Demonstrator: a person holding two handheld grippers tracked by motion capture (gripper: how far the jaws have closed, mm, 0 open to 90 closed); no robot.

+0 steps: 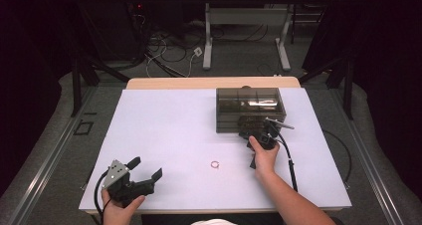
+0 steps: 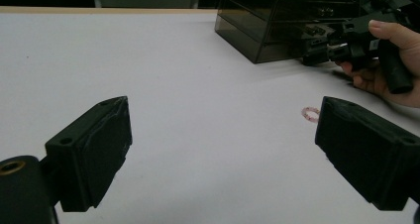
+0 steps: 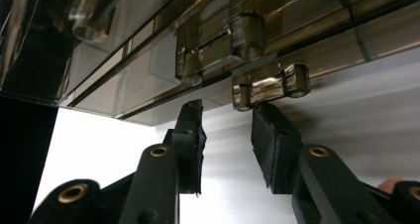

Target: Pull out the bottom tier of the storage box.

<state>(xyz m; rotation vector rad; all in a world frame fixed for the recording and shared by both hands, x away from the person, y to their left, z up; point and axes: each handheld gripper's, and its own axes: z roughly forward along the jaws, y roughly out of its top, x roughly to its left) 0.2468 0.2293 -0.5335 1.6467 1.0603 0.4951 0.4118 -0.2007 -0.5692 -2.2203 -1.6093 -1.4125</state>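
Right claw (image 3: 227,120) parted just below drawer box (image 1: 250,109) handle (image 3: 270,86); left claw (image 1: 147,168) spread wide over bare worktop (image 1: 164,135) near front edge.

The high view looks forward and down from above my side of the desk (image 1: 164,135), taking in its whole top. My left gripper (image 1: 147,168) camera sits low near the desk's near left corner, facing across toward the smoky drawer box (image 2: 277,28) and my right hand (image 2: 391,60), both shared with the high view. My right gripper (image 3: 225,130) camera sits very close under that box's drawer handle (image 3: 270,87).
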